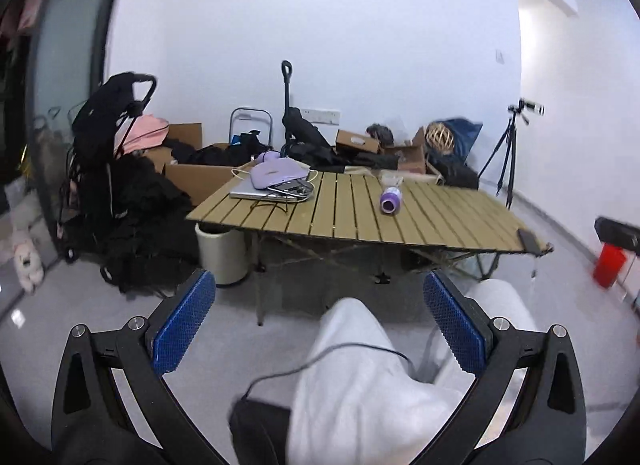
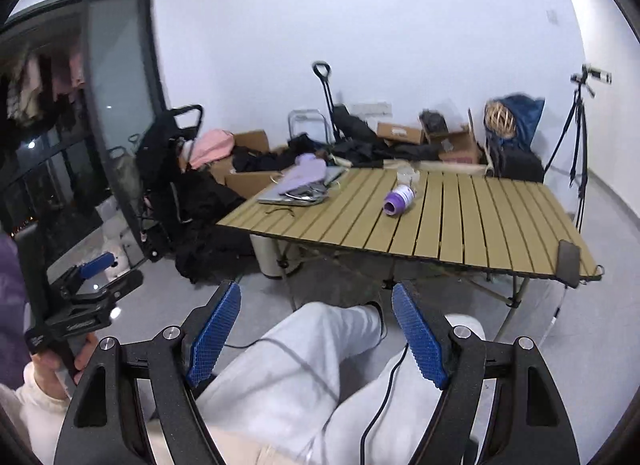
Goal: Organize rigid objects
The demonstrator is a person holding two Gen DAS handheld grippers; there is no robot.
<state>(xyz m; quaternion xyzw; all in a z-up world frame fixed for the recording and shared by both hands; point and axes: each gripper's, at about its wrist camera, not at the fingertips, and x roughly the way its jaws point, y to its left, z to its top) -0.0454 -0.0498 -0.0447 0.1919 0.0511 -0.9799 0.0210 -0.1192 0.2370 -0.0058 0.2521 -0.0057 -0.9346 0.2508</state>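
Bottle [image 1: 391, 199], purple, lies on its side near the middle of the slatted table [image 1: 440, 221], cap end facing us. Start at the far left: a black stroller [image 1: 112, 121] stands against the glass door, dark clothes heaped at its wheels, a plush toy [image 1: 26, 261] on the floor beside it. On the table's left back corner sits a laptop [image 1: 256, 191] with a lilac pouch [image 1: 276, 173] on top and some cables trailing off it. A pale bin [image 1: 222, 253] stands under that left edge. Moving right, past the bottle, a dark phone [image 1: 529, 241] rests at the table's right front corner. Behind the table, cardboard boxes [image 1: 358, 141] and a tripod [image 1: 510, 149] line the wall.

Now the tools. Left gripper [image 1: 320, 305] hangs low over the person's grey trouser legs, jaws spread wide, nothing between the blue pads [image 1: 184, 329]. Right gripper [image 2: 316, 309] does the same, jaws apart and empty, well short of the table. From the right wrist view, the left gripper shows at the far left edge, held in a hand [image 2: 56, 369].
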